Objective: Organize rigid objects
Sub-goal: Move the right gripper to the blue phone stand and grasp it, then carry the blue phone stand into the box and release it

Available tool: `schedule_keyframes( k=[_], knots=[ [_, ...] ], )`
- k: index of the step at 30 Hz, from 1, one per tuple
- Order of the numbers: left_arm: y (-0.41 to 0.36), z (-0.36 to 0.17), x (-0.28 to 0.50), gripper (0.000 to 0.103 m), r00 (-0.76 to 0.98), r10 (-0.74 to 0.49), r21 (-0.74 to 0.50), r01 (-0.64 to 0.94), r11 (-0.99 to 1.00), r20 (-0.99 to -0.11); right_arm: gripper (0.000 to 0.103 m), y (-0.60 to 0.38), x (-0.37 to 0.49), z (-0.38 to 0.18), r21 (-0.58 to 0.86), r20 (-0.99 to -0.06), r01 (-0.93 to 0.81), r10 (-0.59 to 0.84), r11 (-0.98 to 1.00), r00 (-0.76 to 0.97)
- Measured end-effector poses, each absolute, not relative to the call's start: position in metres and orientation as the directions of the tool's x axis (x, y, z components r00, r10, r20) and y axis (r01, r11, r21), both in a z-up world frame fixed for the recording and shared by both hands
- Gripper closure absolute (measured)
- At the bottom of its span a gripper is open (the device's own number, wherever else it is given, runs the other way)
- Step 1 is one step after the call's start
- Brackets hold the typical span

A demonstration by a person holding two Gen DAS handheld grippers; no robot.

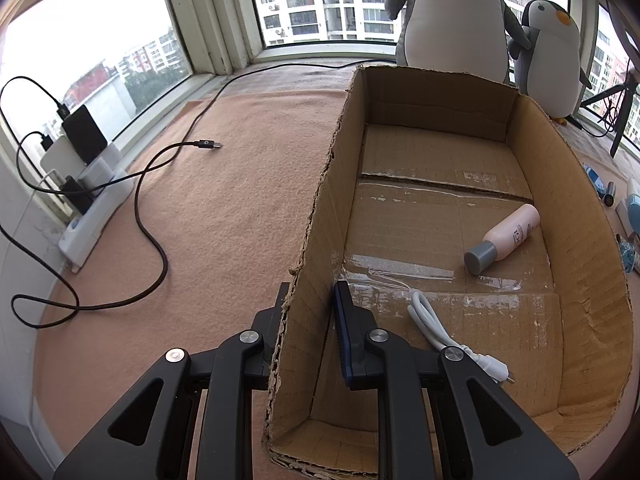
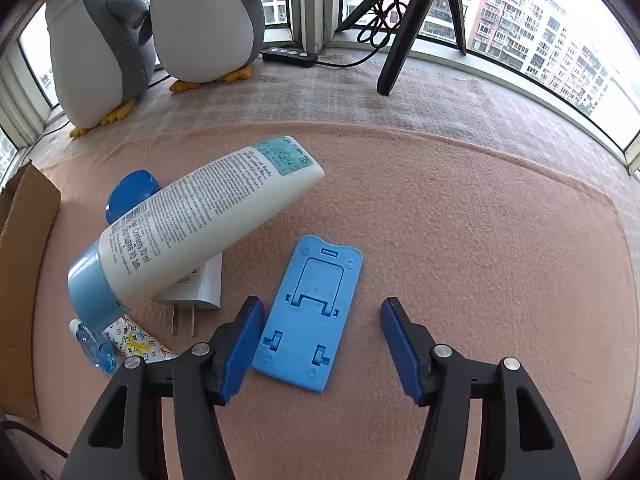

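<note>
In the left wrist view my left gripper is shut on the left wall of an open cardboard box, one finger outside and one inside. Inside the box lie a pink bottle with a grey cap and a white cable. In the right wrist view my right gripper is open and empty, just above a flat blue phone stand on the peach blanket. A white tube with a light blue cap lies tilted left of it, over a white charger plug.
A blue round lid, a small blue vial and a patterned card lie by the tube. The box corner shows at left. Two plush penguins, a tripod, a black cable and a power strip surround the blanket.
</note>
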State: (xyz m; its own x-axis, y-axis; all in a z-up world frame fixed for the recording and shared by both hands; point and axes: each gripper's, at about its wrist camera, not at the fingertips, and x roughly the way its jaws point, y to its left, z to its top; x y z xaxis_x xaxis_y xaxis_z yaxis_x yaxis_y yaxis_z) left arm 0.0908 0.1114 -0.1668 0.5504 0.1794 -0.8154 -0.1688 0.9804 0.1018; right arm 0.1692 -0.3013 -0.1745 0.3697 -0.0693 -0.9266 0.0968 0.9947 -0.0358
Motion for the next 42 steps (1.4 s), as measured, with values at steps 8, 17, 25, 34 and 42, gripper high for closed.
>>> schedule_keyframes(
  k=[8,17,25,34,42],
  knots=[
    [0.111,-0.166,0.091,0.086,0.551,0.180,0.101,-0.170,0.980,-0.815,0.070,-0.310,0.162,-0.170,0.002,-0.933,0.078,-0.026,0.997,0.360],
    [0.111,-0.166,0.091,0.086,0.551,0.179,0.100,-0.171,0.980,-0.815,0.070,-0.316,0.134,-0.154,0.057,-0.918,0.094,0.015,0.994,0.397],
    [0.110,-0.166,0.091,0.086,0.551,0.180,0.101,-0.171,0.980,-0.815,0.070,-0.271,0.119,-0.097,0.092,-0.860,-0.028,0.093,0.995,0.501],
    [0.108,-0.167,0.091,0.086,0.550,0.180,0.098,-0.175,0.980,-0.815,0.070,-0.167,0.130,-0.070,0.141,-0.827,-0.263,0.260,0.954,0.499],
    [0.108,-0.167,0.091,0.086,0.551,0.180,0.096,-0.177,0.980,-0.815,0.070,-0.080,0.122,-0.076,0.166,-0.824,-0.434,0.367,0.885,0.432]
  ],
)
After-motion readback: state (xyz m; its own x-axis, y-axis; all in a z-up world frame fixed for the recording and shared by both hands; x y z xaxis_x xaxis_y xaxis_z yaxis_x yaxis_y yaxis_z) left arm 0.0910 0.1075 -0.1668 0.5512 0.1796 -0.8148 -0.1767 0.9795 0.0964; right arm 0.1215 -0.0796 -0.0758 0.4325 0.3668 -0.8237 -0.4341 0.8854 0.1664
